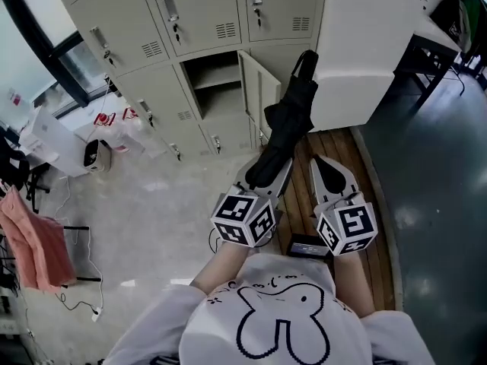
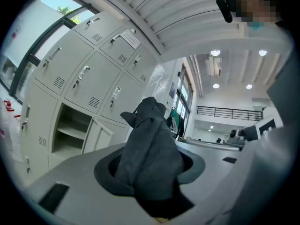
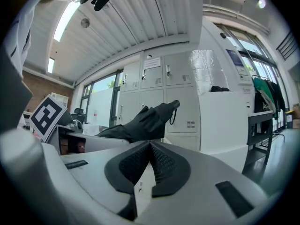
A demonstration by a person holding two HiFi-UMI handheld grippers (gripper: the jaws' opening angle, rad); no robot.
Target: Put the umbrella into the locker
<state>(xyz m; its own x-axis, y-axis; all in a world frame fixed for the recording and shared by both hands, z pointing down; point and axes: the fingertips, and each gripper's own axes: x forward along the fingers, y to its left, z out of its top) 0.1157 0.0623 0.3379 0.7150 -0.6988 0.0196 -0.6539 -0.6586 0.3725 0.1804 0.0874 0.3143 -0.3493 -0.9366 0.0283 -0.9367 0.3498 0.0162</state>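
A folded black umbrella [image 1: 289, 120] sticks out level from my left gripper [image 1: 266, 175], whose jaws are shut on its lower end. Its handle end points toward the bank of grey lockers. One locker [image 1: 217, 90] stands open, with a shelf inside and its door [image 1: 259, 90] swung to the right. The left gripper view has the umbrella [image 2: 150, 149] filling the gap between the jaws, with the open locker [image 2: 72, 130] off to the left. My right gripper [image 1: 318, 160] is alongside, shut and empty. In the right gripper view the pads [image 3: 151, 146] meet and the umbrella [image 3: 145, 121] lies to the left.
A tall white cabinet [image 1: 365, 44] stands just right of the open locker, and a black-legged desk [image 1: 434, 52] beyond it. I stand on wooden planks [image 1: 335, 147]. Plastic bags [image 1: 114, 124], a pink cloth [image 1: 30, 242] and cables lie on the floor at left.
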